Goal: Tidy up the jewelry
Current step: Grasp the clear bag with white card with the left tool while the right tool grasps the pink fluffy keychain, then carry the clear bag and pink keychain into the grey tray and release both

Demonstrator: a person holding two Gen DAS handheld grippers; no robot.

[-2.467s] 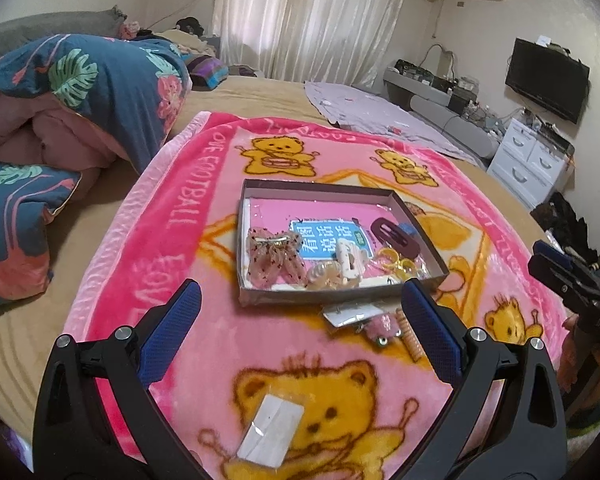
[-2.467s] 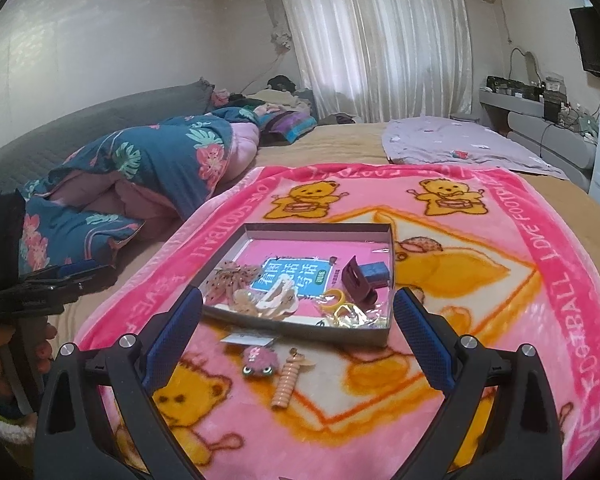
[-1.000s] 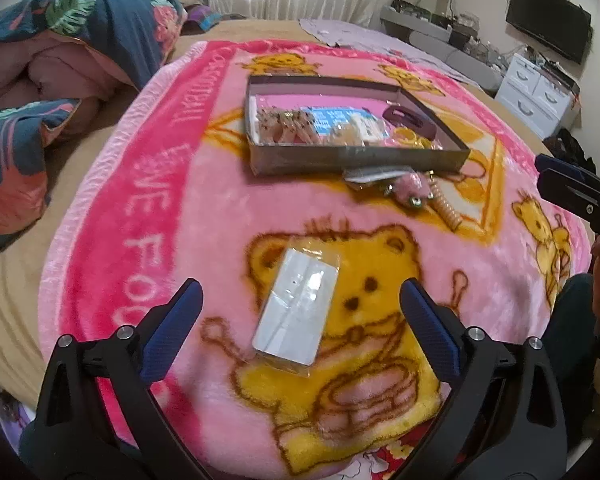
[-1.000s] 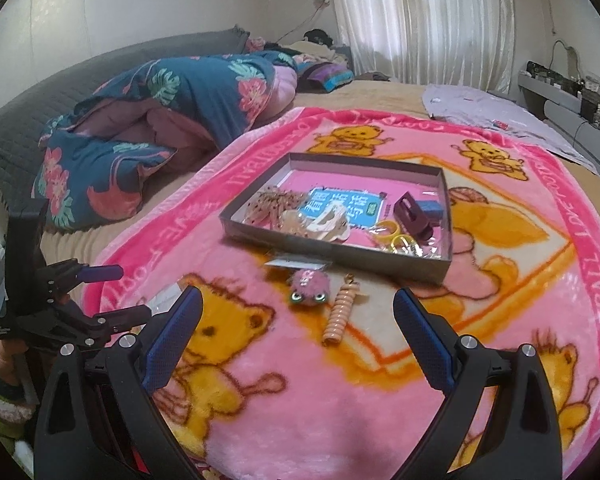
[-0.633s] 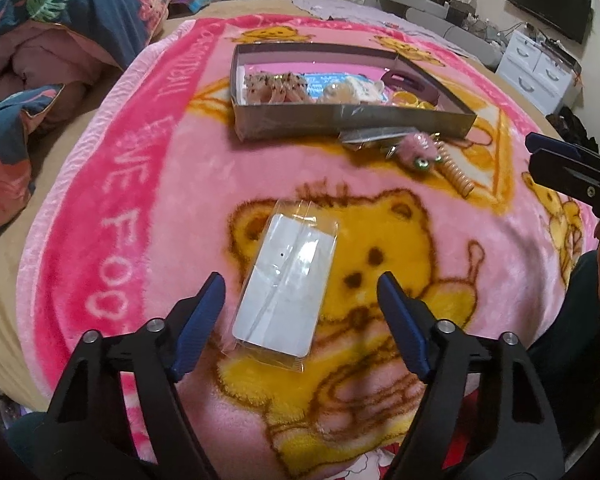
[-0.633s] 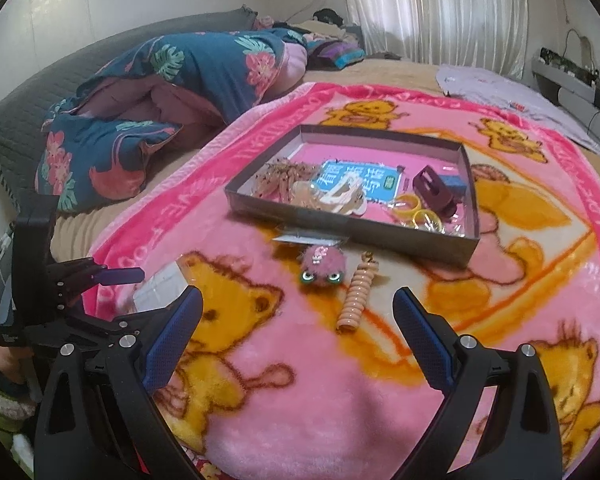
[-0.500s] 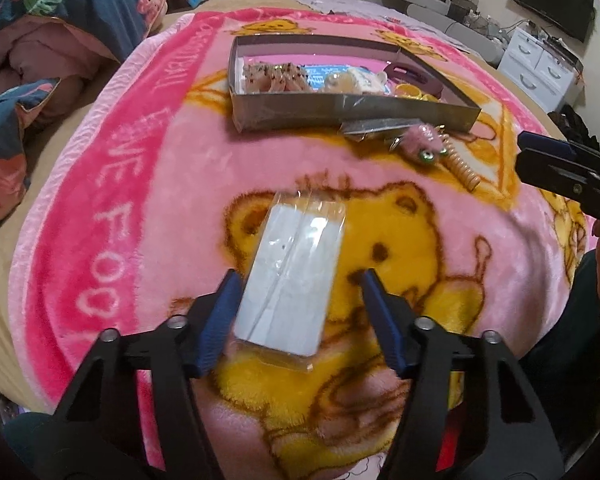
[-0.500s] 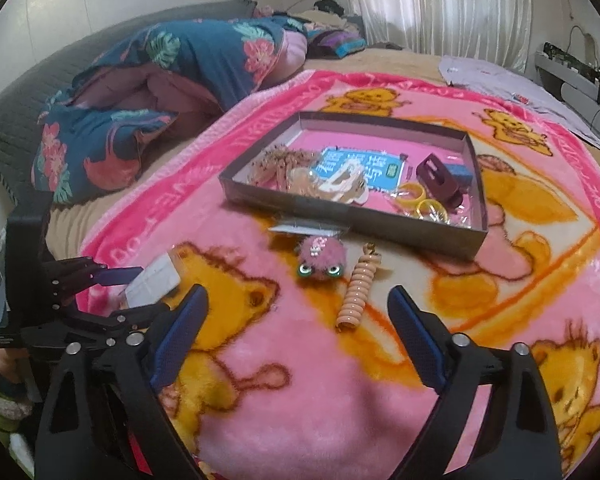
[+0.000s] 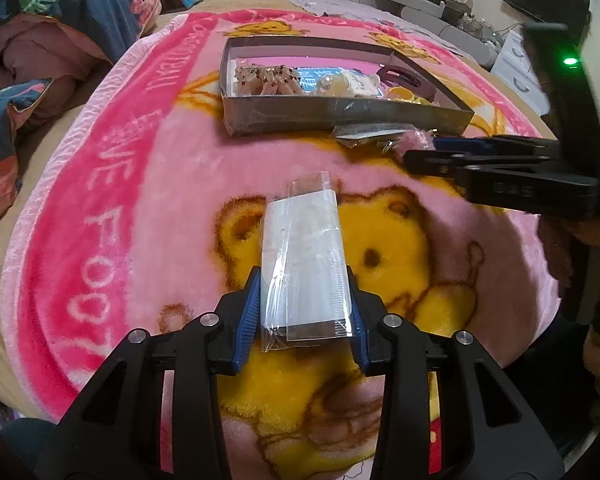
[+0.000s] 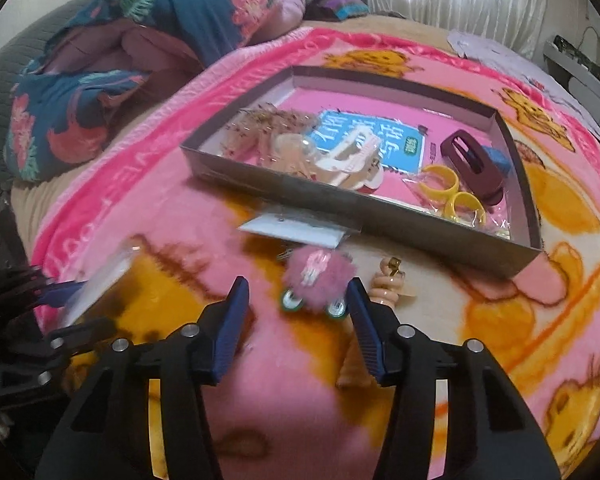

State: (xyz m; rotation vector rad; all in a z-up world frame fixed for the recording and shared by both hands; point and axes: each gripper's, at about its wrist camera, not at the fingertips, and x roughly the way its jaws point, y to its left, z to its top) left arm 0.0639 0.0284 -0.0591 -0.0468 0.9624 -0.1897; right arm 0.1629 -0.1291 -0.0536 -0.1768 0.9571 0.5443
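Note:
My left gripper (image 9: 303, 304) is shut on a clear plastic packet with a white card (image 9: 304, 264), its near end pinched between the blue pads. The packet also shows in the right wrist view (image 10: 100, 280). My right gripper (image 10: 298, 304) is partly open around a fuzzy pink hair clip with green eyes (image 10: 318, 278) on the pink bear blanket; the pads are close beside it. A peach spiral hair tie (image 10: 386, 284) lies just right of it. The grey cardboard tray (image 10: 400, 220) behind holds hair clips, yellow rings and a maroon claw clip.
A second flat packet (image 10: 296, 230) lies against the tray's front wall. A folded floral duvet (image 10: 140, 40) lies at the left of the bed. In the left wrist view the right gripper (image 9: 500, 168) crosses from the right, over the blanket in front of the tray (image 9: 340, 112).
My left gripper has closed on the clear packet. My right gripper has dropped towards the blanket and narrowed around the fuzzy pink clip.

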